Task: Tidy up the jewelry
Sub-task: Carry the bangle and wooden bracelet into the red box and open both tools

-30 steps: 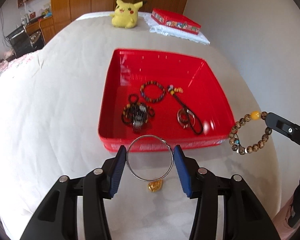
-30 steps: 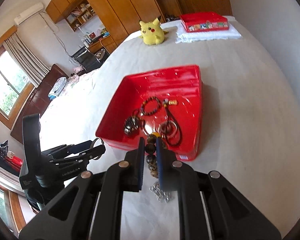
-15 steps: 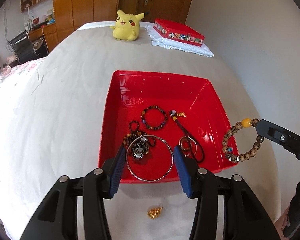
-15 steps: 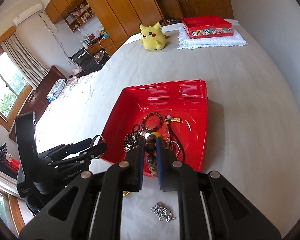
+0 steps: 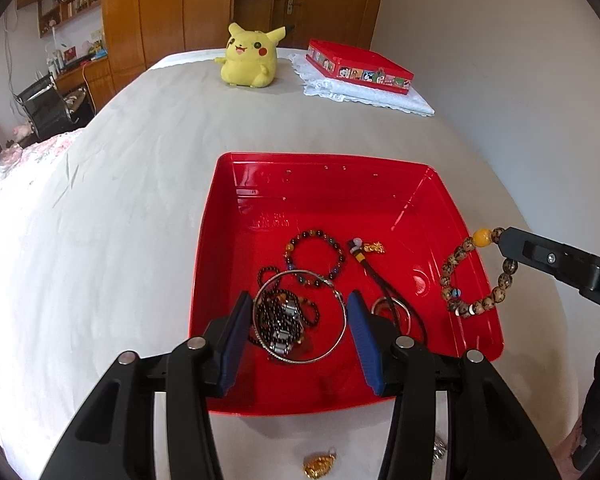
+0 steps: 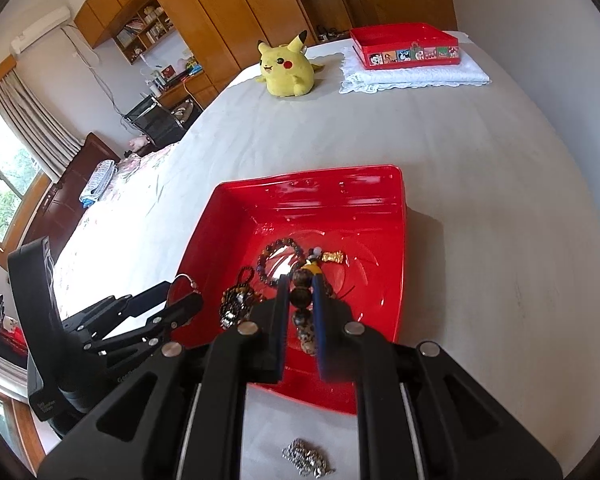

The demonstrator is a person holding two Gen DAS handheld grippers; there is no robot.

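Observation:
A red tray (image 5: pixel 440 188) lies on the white bed and holds several pieces: a dark bead bracelet (image 5: pixel 315 257), a black cord with a gold charm (image 5: pixel 370 249), and a tangle of dark beads (image 5: pixel 284 316). My left gripper (image 5: pixel 300 318) is shut on a thin silver bangle (image 5: pixel 342 332) held above the tray's near half. My right gripper (image 6: pixel 301 296) is shut on a brown bead bracelet (image 6: pixel 301 296) with a yellow bead, hanging over the tray's right side (image 5: pixel 474 272).
A gold charm (image 5: pixel 319 465) and a silver chain heap (image 6: pixel 306 458) lie on the bed in front of the tray. A yellow plush toy (image 5: pixel 249 56) and a red box (image 5: pixel 358 66) on white cloth sit at the far end. A wall runs along the right.
Both grippers have moved forward from in front of the tray to above its inside, each carrying its piece. The gold charm and silver chain stay behind on the bed.

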